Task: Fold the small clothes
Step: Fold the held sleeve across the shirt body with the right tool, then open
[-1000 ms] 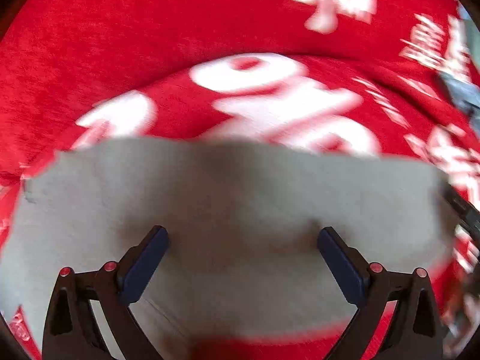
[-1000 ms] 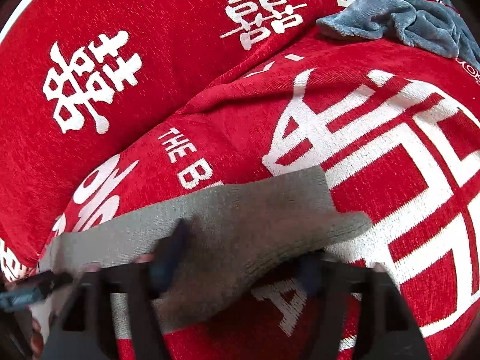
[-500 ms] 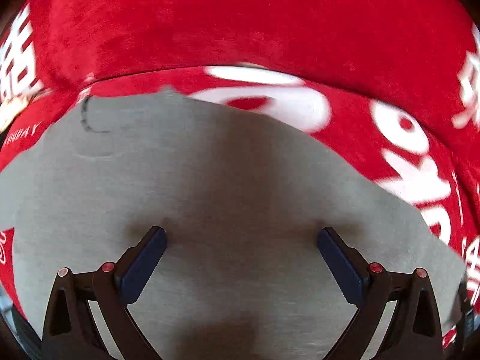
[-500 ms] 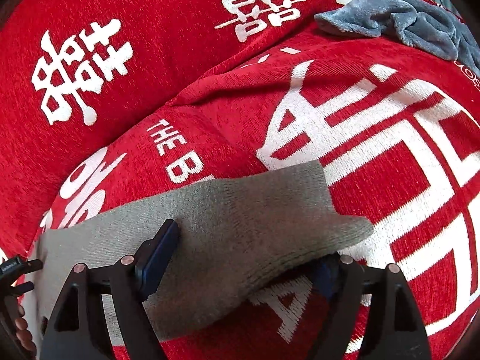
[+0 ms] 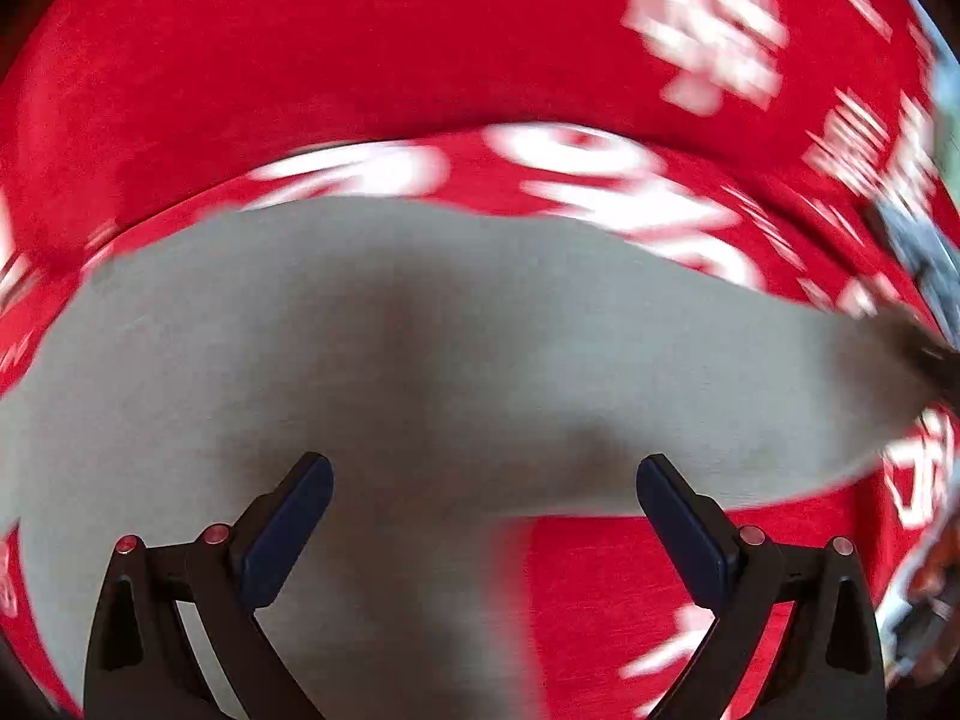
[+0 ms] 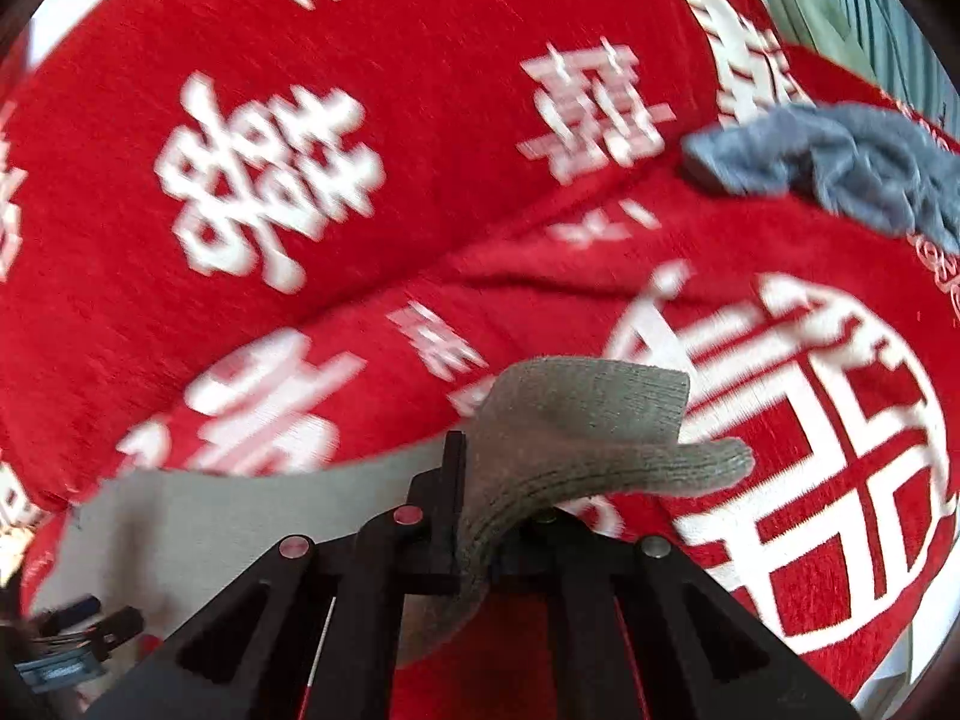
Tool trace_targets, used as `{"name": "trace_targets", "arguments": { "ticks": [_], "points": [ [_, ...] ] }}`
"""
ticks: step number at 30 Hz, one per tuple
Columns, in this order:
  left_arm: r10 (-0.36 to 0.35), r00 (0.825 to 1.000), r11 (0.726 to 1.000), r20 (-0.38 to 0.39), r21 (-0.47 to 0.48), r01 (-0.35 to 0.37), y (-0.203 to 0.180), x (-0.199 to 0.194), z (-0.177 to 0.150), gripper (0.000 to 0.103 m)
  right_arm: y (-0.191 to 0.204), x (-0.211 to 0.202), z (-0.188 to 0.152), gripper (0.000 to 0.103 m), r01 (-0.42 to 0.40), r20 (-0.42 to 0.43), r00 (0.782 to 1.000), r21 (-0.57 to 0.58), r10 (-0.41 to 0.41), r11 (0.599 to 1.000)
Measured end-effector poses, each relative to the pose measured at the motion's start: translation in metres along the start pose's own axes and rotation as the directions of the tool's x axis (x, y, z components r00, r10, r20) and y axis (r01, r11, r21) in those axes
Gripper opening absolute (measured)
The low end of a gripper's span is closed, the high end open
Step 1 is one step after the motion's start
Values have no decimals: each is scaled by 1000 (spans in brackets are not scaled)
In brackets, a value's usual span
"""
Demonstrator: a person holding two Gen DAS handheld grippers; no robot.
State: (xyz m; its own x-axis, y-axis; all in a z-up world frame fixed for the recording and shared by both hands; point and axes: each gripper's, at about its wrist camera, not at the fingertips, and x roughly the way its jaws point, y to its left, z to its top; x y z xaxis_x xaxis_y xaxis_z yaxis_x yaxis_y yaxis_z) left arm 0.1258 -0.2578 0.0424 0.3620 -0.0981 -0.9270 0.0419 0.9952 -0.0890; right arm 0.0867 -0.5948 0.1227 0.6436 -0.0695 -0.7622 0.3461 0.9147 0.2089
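Grey knit garment (image 6: 576, 456) pinched in right tool (image 6: 465, 516), on red blanket (image 6: 420, 120).

Right gripper (image 6: 465, 516): jaws just closed, pads pinched tight on a fold of the grey knitted garment (image 6: 576, 420), which bunches up between and beyond the tips; tool angled downward.

Left gripper (image 5: 483, 516): jaws spread wide, blue pads (image 5: 288, 531) apart, nothing pressed between them; pointed steeply down, the same garment lying flat beyond and under both tips.
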Motion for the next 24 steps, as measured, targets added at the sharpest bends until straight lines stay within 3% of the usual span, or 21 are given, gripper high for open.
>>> {"name": "trace_targets", "arguments": {
  "ticks": [3,5,8,13,19,24],
  "points": [
    [81,995,985,-66,-147,-90,64,16,-1,102,49,-28,12,6,-48,37,998,-58,51,997],
    [80,990,985,-120,-142,-97,80,30,-9,102,96,-46,18,6,-80,55,995,-116,87,990],
    [107,989,994,-106,27,-104,74,16,-12,102,166,-68,19,6,-121,69,988,-199,137,972],
    [33,998,990,59,-136,-25,140,-47,-18,102,273,-94,6,6,-200,62,971,-321,232,926],
    [112,990,958,86,-274,-84,243,-60,-50,102,399,-84,-47,6,-267,-14,957,-441,290,857],
    [105,992,906,64,-417,-69,329,-56,-82,102,476,-34,-121,6,-263,-114,964,-529,239,807]
  ]
}}
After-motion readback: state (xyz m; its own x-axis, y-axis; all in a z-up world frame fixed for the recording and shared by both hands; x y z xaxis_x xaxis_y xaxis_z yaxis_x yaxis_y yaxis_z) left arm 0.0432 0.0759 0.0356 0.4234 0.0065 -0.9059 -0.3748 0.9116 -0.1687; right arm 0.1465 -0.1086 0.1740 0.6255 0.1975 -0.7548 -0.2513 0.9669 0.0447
